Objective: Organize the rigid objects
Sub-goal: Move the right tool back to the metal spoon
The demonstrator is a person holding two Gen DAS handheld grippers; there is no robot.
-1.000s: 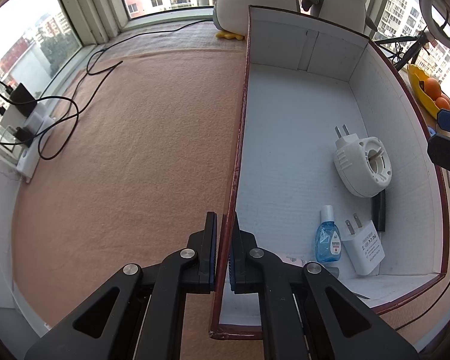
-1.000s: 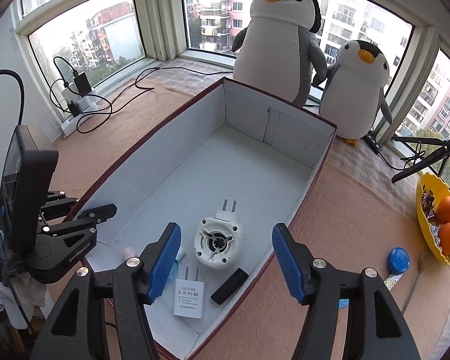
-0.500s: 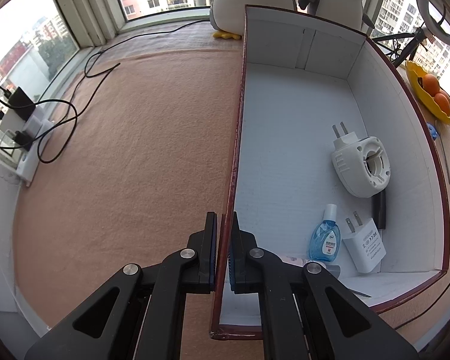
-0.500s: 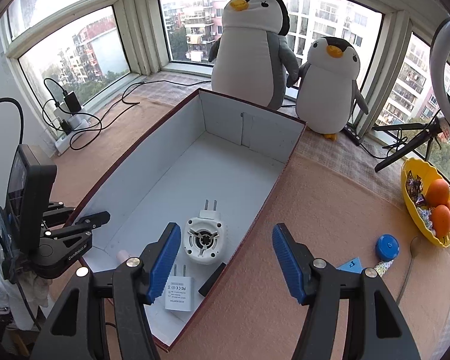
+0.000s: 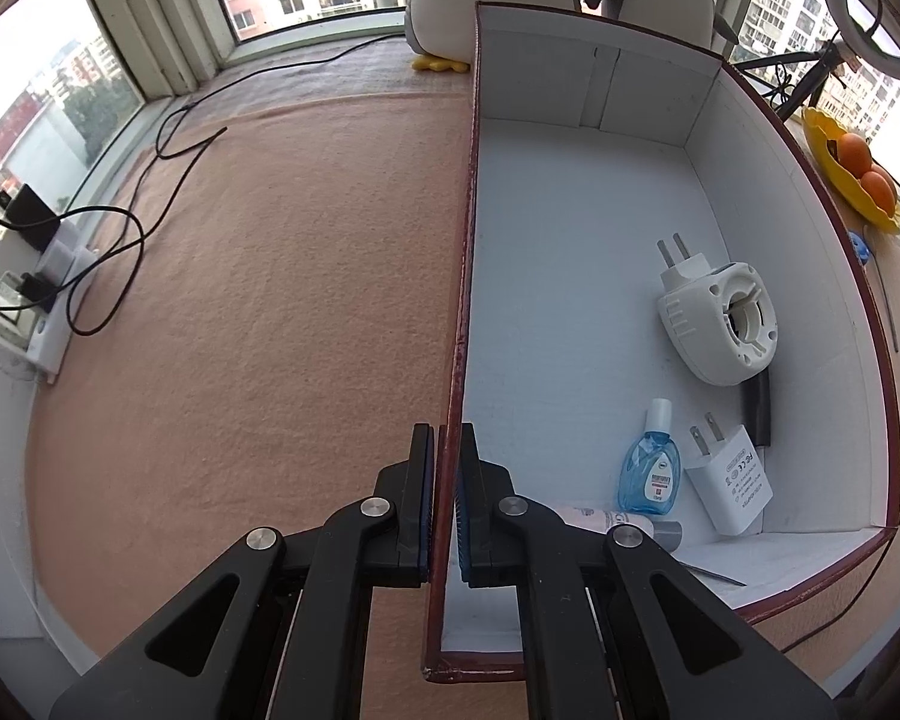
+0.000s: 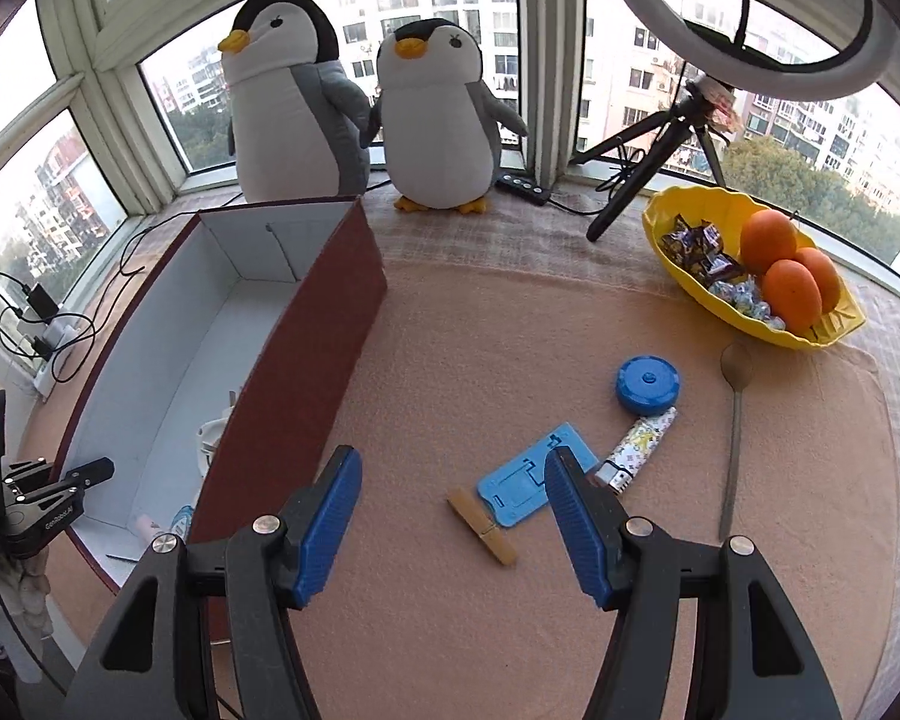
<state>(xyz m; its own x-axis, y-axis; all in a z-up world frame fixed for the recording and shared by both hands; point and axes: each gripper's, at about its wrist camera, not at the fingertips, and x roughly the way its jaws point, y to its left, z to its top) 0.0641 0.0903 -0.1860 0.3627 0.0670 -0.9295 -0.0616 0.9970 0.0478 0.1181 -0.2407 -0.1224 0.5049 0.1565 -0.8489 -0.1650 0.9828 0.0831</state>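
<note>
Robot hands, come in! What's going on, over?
Left gripper shut on box wall. Right gripper open, empty, above blue card and wooden clip on mat. Nothing in the way.

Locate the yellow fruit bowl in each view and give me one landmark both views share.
Left wrist: the yellow fruit bowl sits at the far right edge, upper part, beyond the box's right wall, partly cut off.
Right wrist: the bowl is at upper right on the mat, fully in view, holding oranges and sweets.
Shared landmark: the box with the two plush penguins behind it.
</note>
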